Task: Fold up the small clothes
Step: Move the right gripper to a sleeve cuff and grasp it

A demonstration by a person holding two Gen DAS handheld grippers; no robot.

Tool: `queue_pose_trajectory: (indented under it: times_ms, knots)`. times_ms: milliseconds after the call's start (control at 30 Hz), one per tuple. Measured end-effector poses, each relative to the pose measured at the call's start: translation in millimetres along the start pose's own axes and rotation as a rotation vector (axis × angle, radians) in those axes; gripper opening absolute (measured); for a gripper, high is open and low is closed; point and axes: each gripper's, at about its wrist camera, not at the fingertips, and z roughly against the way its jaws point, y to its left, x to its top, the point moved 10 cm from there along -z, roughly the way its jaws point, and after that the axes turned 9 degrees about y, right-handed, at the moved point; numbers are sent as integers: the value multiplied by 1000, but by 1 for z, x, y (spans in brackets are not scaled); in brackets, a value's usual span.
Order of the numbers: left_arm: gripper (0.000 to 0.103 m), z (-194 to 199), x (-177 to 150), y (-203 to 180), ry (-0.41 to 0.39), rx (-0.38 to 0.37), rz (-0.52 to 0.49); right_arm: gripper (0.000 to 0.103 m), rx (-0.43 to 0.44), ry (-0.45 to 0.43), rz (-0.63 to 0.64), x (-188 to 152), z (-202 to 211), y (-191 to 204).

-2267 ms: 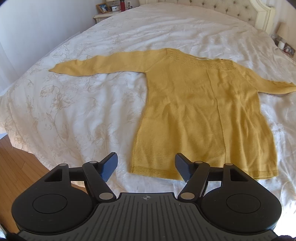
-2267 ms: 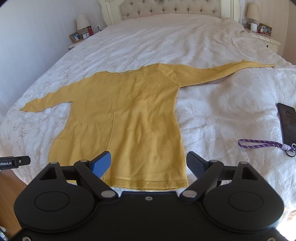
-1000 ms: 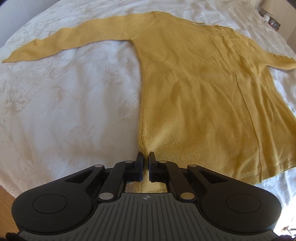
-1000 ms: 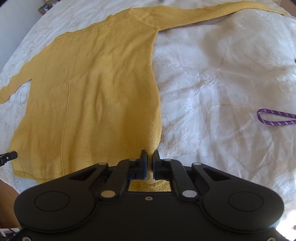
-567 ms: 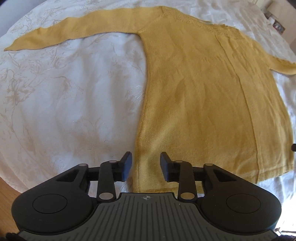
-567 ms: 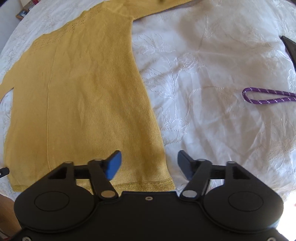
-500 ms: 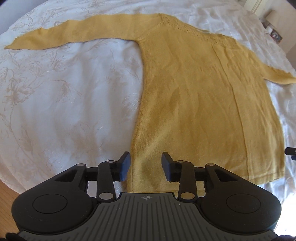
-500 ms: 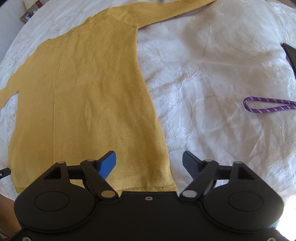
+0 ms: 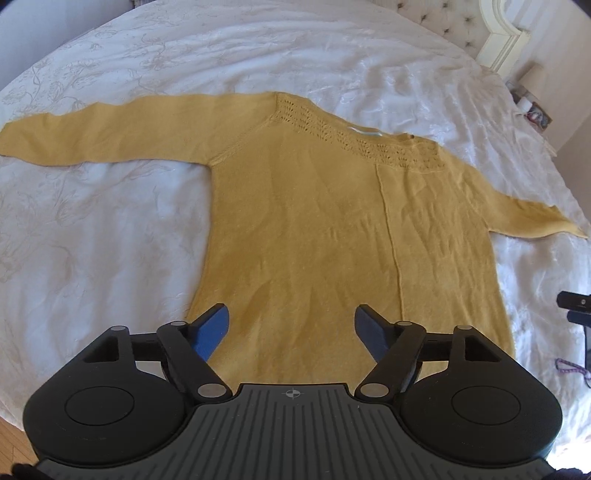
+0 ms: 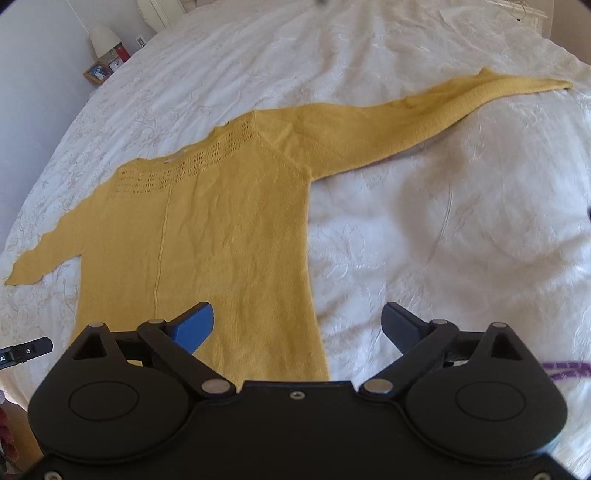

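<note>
Your sweater [image 9: 325, 229] lies flat on the bedspread [image 9: 110, 258], both sleeves spread out sideways and its neckline toward the headboard [image 9: 461, 26]. Your left gripper [image 9: 291, 328] hovers over the hem's left part, your right gripper [image 10: 297, 326] over its right edge. A cord [image 10: 565, 367] lies on the bedspread right of the sweater, well apart from it.

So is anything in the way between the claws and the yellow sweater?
No, nothing visible is. The yellow sweater lies flat on the white bedspread, and the left claw and right claw are both open right above its bottom part. The purple cord lies off to the side.
</note>
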Motion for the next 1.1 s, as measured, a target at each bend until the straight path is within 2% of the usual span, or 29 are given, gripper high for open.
queue_pose_trajectory:
  times_ms: [100,433,667,767,900,1000,1100]
  knots:
    - [84,-1,4,-22,6,-3,-3,101,0,-31,5,40,12,-27]
    - [85,-10,8,-74,34,33,15,102,-98,-139,-83,174,39,-165]
    - [85,-10,3,-92,58,65,68,102,-170,-140,-170,248,27,-257]
    - [85,-10,1,-95,69,76,83,102,-191,-114,-216,261,15,-289]
    - [85,-10,-1,-99,83,99,87,102,-188,-52,-242,261,-5,-316]
    - [85,-12,-2,-103,97,114,85,102,-135,-15,-287,255,-18,-331]
    - [85,-16,-4,-106,118,115,80,102,-42,-17,-339,252,-25,-338]
